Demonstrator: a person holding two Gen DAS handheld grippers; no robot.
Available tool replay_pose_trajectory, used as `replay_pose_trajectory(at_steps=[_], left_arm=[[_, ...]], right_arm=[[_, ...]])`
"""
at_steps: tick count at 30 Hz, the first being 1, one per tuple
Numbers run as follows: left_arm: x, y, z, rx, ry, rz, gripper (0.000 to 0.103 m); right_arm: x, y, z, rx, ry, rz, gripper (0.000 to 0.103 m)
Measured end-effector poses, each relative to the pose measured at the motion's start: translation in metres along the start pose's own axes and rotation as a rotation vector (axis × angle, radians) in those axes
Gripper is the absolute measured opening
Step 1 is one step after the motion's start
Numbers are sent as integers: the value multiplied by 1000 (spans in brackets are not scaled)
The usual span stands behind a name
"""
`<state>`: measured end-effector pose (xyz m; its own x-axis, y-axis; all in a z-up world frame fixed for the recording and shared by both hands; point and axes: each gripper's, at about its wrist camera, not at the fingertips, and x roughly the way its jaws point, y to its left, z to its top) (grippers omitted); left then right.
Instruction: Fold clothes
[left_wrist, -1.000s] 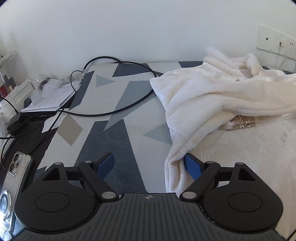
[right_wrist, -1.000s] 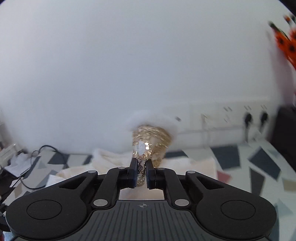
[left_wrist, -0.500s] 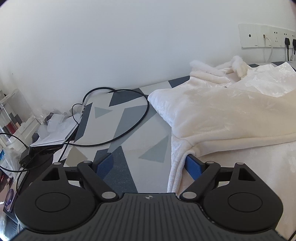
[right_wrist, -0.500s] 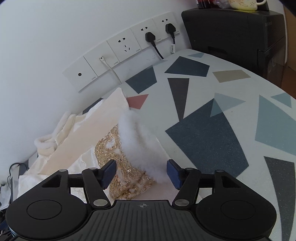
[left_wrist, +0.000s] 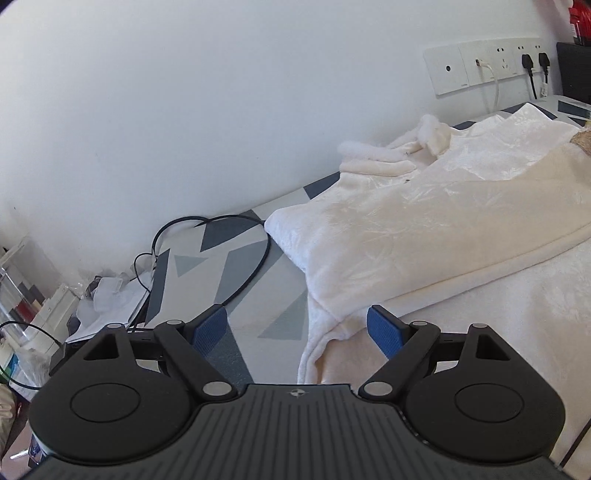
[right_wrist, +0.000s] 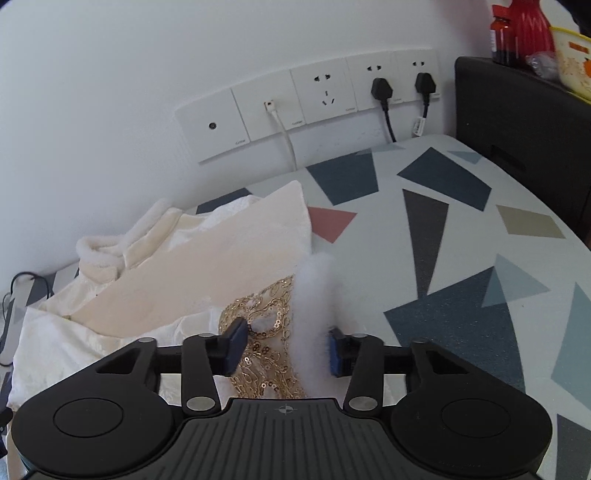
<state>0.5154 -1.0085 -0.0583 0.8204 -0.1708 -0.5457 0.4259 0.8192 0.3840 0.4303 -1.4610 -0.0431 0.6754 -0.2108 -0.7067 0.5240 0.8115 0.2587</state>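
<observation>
- Your left gripper (left_wrist: 297, 328) is spread wide. Nothing is pinched in it.
- The blue pads (left_wrist: 384, 330) of that gripper sit on either side of the edge of the cream fluffy garment (left_wrist: 424, 229). I cannot tell if they touch the cloth.
- The garment lies on the patterned table (left_wrist: 255, 295) and fills the left camera's view from 1 o'clock round to 5 o'clock.
- A fluffy collar (left_wrist: 373, 157) is bunched up at the far end of the garment, near the wall.
- A black cable (left_wrist: 255, 266) loops on the table at 10 o'clock, just beside the garment.
- Some white papers (left_wrist: 110, 295) are piled at 9 o'clock, off the table's edge.
- Your right gripper (right_wrist: 284, 347) is closing. Its jaws are still apart in the picture.
- Between them is the gold sequin cuff (right_wrist: 266, 354) with its white fur trim (right_wrist: 314, 295). The trim touches the right pad.
- The cuff lies on top of the garment, at the side next to the bare table.
- Wall sockets (right_wrist: 325, 96) are at 12 o'clock in the right camera's view. Two black plugs (right_wrist: 380, 88) and one white cable (right_wrist: 282, 129) are in them.
- A black box (right_wrist: 524, 110) stands at 2 o'clock, well apart from the garment.
</observation>
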Motion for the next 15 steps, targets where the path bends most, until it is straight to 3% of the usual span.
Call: replay_pose_trajectory(at_steps=[3, 5, 11, 15], left_arm=[[12, 3, 3, -63, 21, 5, 69], [18, 9, 3, -111, 33, 33, 66], [23, 21, -1, -196, 47, 125, 66], [26, 31, -3, -270, 71, 193, 66]], right_arm=[[-11, 14, 14, -35, -48, 16, 7], [-28, 27, 30, -50, -120, 70, 7], [-95, 90, 109, -76, -368, 384, 7], [-129, 146, 141, -178, -479, 575, 6]])
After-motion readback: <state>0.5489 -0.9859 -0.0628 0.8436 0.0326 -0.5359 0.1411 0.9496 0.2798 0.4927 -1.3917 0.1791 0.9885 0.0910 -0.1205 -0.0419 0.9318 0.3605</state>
